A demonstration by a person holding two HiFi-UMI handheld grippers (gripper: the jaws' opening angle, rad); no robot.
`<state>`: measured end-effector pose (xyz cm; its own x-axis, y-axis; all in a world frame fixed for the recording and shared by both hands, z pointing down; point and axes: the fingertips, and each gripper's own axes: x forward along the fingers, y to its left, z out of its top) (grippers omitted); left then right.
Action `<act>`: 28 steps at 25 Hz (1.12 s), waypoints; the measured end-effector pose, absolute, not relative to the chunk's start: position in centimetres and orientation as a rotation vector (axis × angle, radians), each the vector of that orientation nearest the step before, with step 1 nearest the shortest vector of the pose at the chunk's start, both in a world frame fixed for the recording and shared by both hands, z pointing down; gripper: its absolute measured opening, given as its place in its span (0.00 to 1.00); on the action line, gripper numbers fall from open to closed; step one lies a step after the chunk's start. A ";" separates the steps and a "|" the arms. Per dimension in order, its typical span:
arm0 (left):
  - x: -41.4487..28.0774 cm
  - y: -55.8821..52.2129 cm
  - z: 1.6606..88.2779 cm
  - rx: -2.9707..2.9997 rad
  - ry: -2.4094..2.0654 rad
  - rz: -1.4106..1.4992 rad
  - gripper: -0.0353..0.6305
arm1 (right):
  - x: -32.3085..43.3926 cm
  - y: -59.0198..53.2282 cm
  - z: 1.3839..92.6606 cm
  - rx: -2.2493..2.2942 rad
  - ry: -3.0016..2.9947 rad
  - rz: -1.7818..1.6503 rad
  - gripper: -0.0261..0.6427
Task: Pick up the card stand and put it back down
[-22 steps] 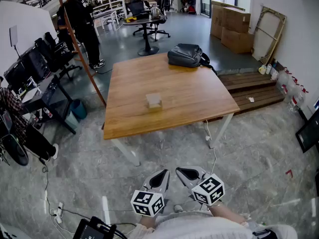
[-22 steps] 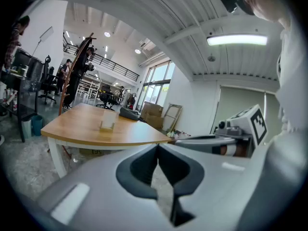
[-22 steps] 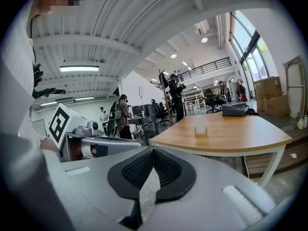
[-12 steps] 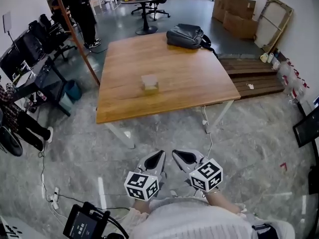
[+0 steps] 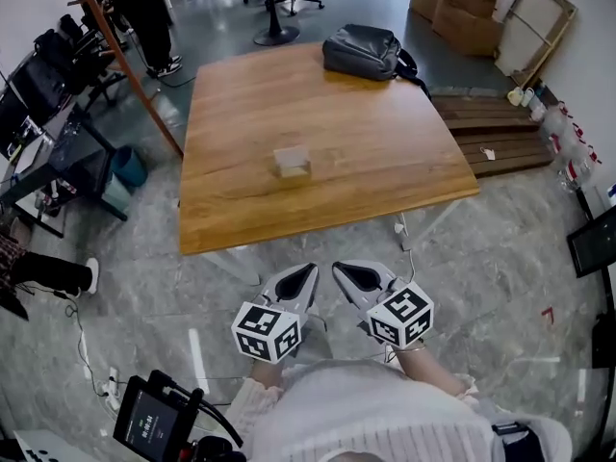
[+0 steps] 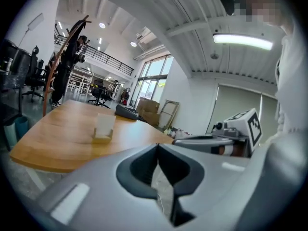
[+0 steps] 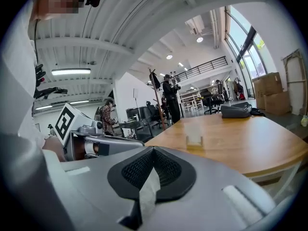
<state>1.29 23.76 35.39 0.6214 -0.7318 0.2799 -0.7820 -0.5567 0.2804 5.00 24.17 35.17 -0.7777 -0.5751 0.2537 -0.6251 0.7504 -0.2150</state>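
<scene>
A standing person at 11 o'clock is cut off above the waist by the frame. One card stand sits mid-table on the single wooden table, at 12 o'clock from two grippers. The left gripper and right gripper are both clamped closed, holding nothing. One dark bag lies at the table's 1 o'clock corner.

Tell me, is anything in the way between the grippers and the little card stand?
No, nothing visible is. The card stand sits alone on the table, bare wood between it and the near edge. The left gripper and right gripper, both shut and empty, hang over the floor short of the table.
</scene>
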 end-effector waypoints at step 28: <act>-3.4 0.9 39.1 2.374 -1.110 0.252 0.06 | 0.5 0.7 38.1 0.891 -2.673 0.516 0.04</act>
<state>-3.36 0.86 39.14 0.6500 -0.6653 0.3672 -0.7587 -0.5404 0.3638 0.55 0.67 38.13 -0.7718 -0.5203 0.3655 -0.6189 0.7464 -0.2447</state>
